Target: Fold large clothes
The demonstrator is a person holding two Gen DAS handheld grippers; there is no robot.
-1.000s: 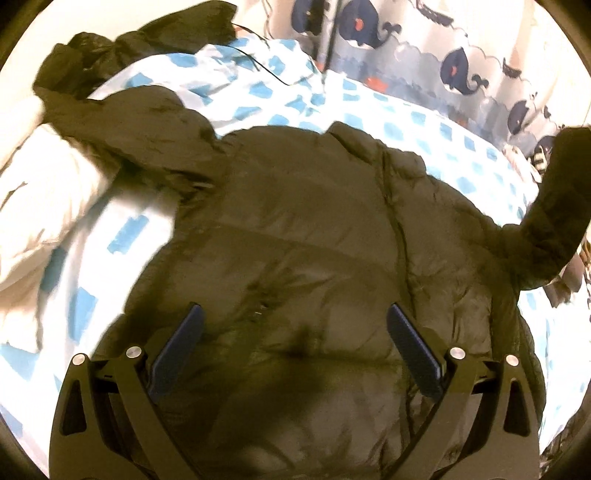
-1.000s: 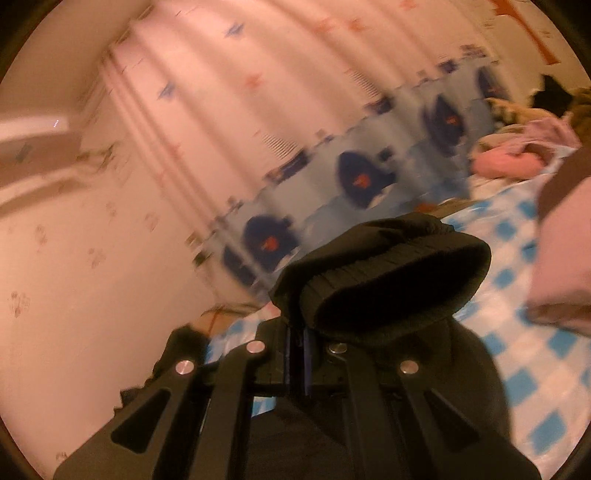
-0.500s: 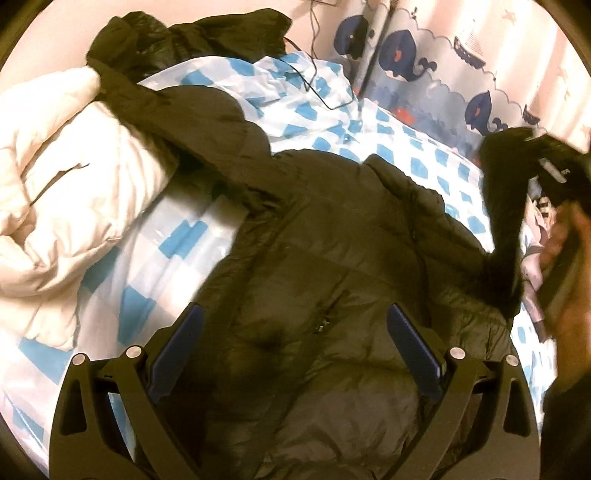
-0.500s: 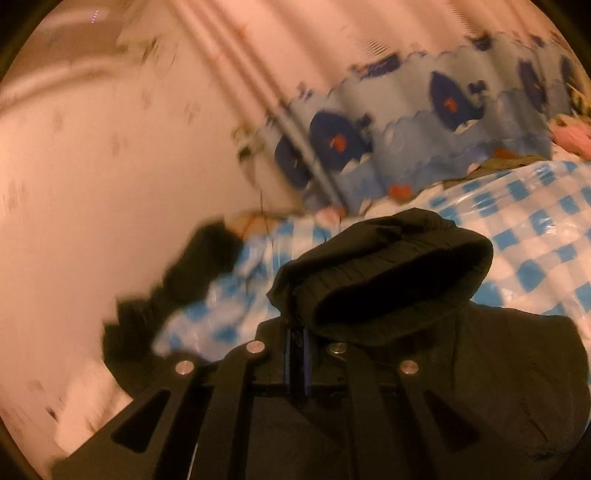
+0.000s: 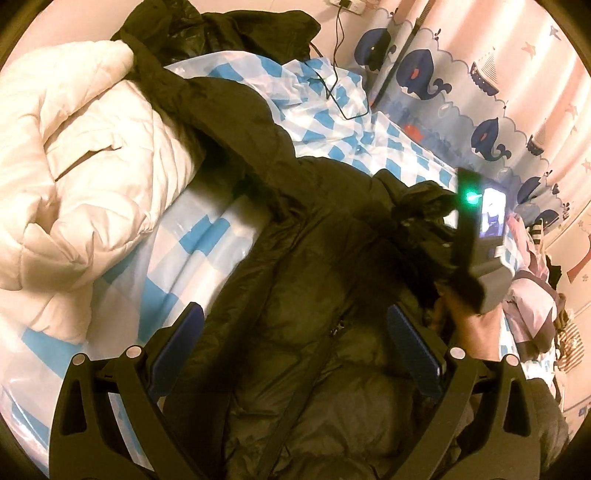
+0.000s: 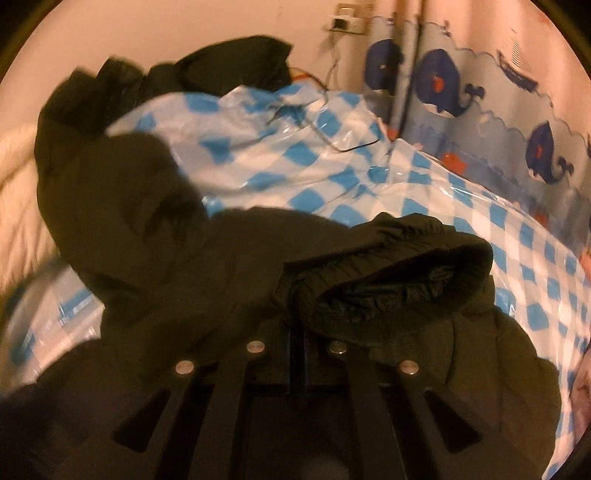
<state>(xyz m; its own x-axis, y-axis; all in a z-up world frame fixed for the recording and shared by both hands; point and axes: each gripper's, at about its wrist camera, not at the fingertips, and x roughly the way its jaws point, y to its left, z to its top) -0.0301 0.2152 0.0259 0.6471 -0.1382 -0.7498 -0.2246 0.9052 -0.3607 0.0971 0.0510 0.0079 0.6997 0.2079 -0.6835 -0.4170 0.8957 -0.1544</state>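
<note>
Dark puffer jacket (image 5: 303,332) lies spread on the blue-checked bed cover (image 5: 207,243), one sleeve reaching over the white quilted coat (image 5: 81,177) beside it. Left gripper (image 5: 295,354) hovers over the jacket, jaws wide, nothing between them. Right gripper (image 6: 295,332) jaws clamped tight on the jacket's ribbed cuff (image 6: 399,288), held above the jacket body

- The puffer jacket (image 5: 314,332) lies spread on the checkered sheet (image 5: 207,236).
- A folded quilt (image 5: 74,177) lies left of it.
- Behind, probably another jacket (image 5: 221,29) lies near the curtain (image 5: 461,92).
</note>
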